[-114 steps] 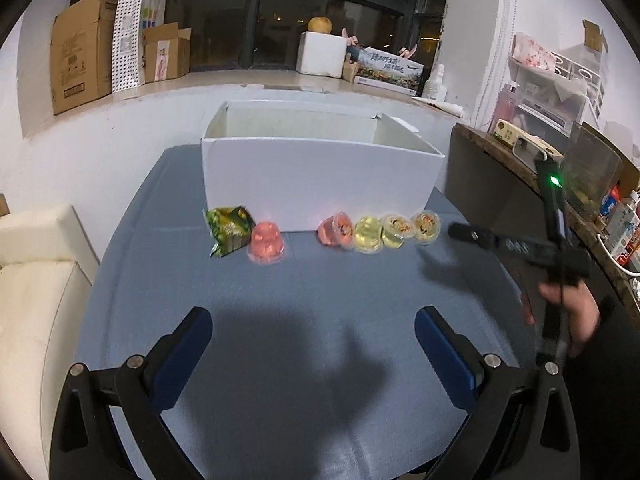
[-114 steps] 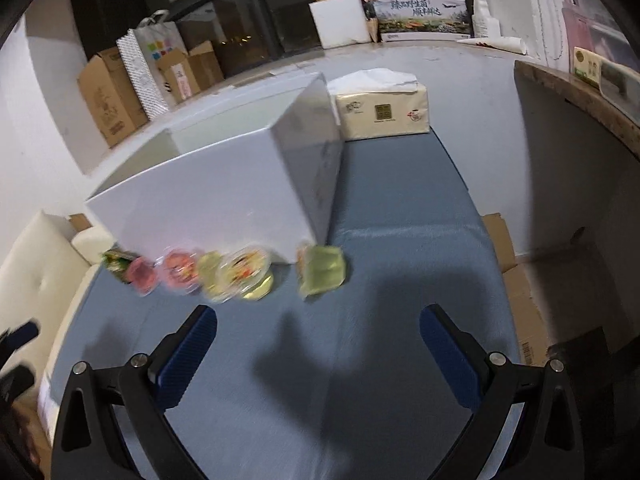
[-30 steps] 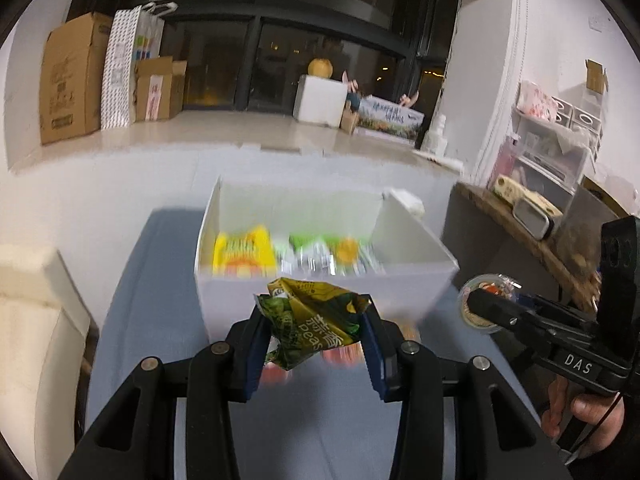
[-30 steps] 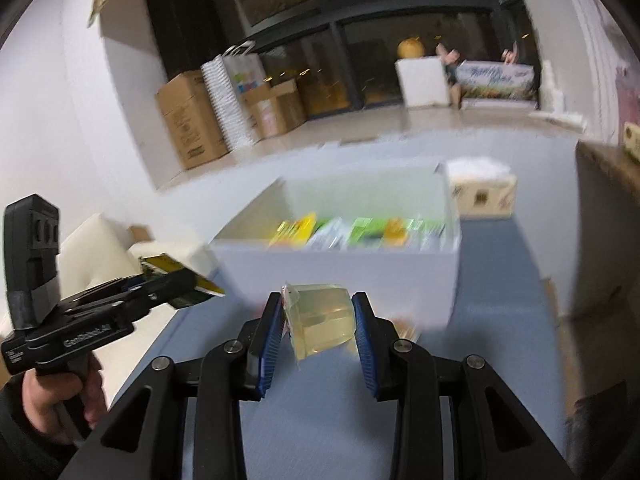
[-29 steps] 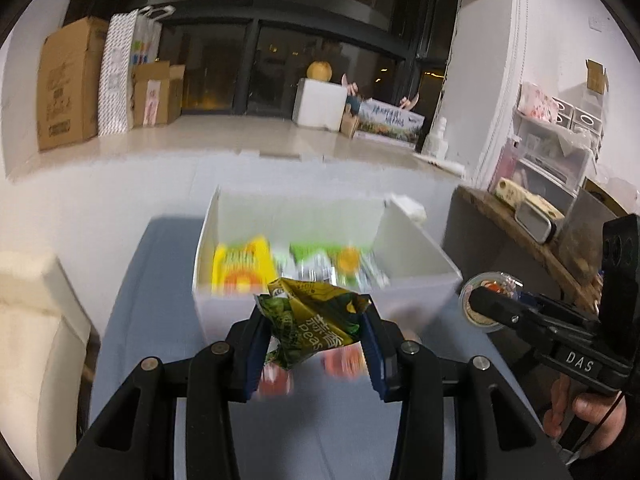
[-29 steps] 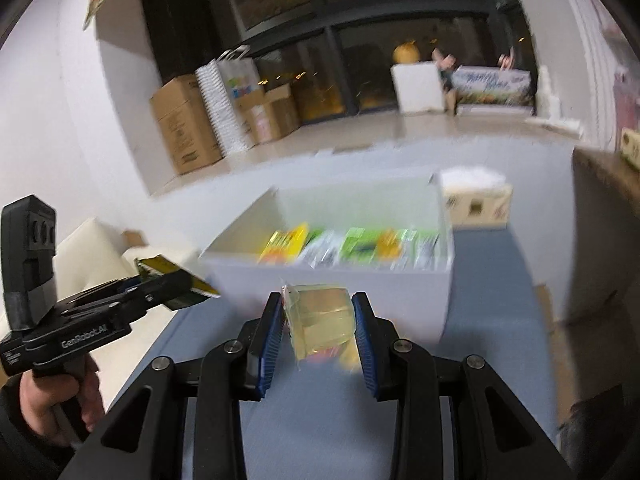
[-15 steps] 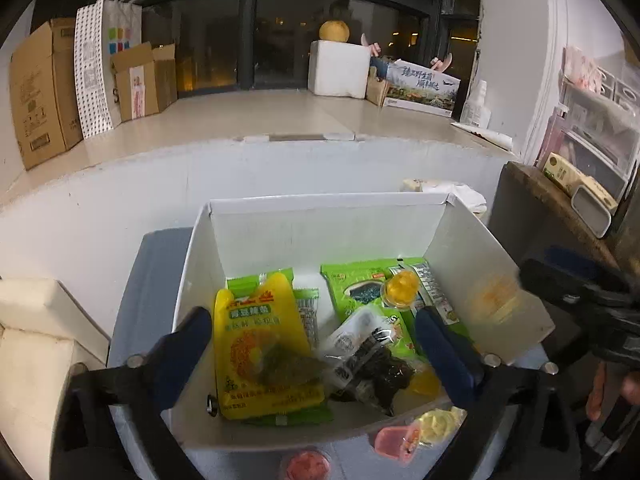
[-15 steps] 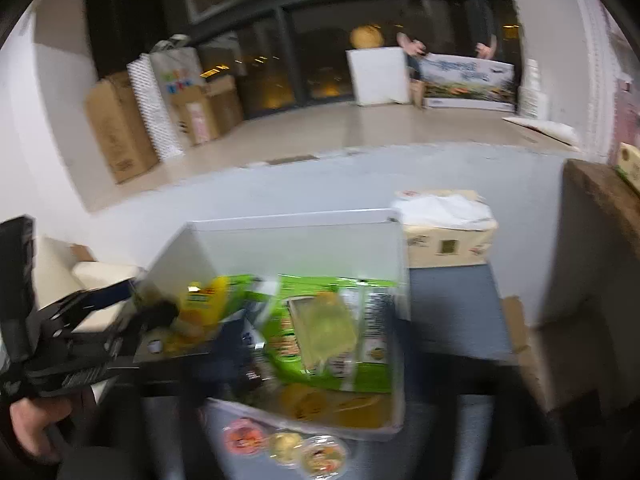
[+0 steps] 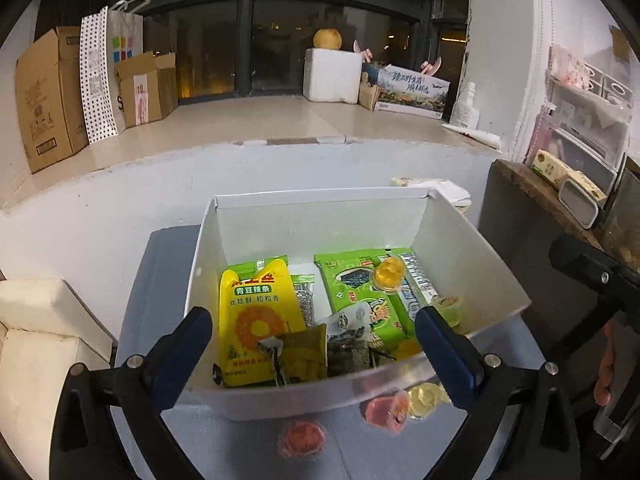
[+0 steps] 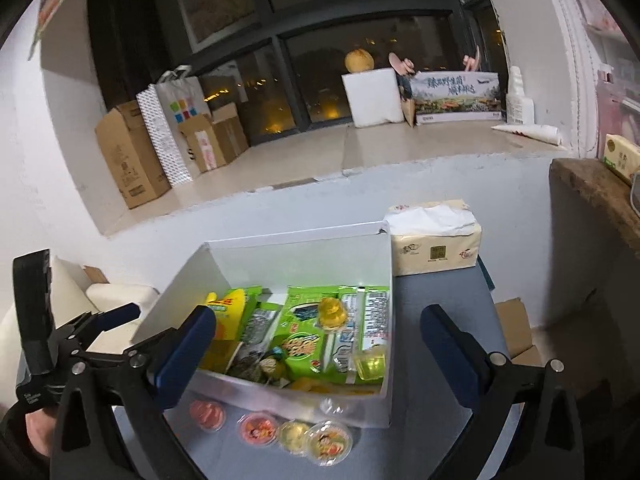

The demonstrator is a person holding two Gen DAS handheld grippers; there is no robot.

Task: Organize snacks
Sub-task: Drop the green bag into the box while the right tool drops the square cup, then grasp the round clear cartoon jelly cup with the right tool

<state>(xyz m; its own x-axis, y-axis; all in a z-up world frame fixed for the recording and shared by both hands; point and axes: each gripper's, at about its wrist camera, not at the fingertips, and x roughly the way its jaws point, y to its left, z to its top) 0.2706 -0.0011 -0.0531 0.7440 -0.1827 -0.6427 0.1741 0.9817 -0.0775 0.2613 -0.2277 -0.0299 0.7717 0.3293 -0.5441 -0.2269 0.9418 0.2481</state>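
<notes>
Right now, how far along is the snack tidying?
Well along. The white box already holds packets and a few jelly cups, such as the yellow packet and the pale jelly cup in its near corner. Nothing is in hand: the left tool and right tool both hang open over the box. Four jelly cups remain on the table, in front of it.

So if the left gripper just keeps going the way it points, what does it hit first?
Probably the snacks inside the white box: the dark green packet lies between the open left gripper jaws. Depth is unclear.
</notes>
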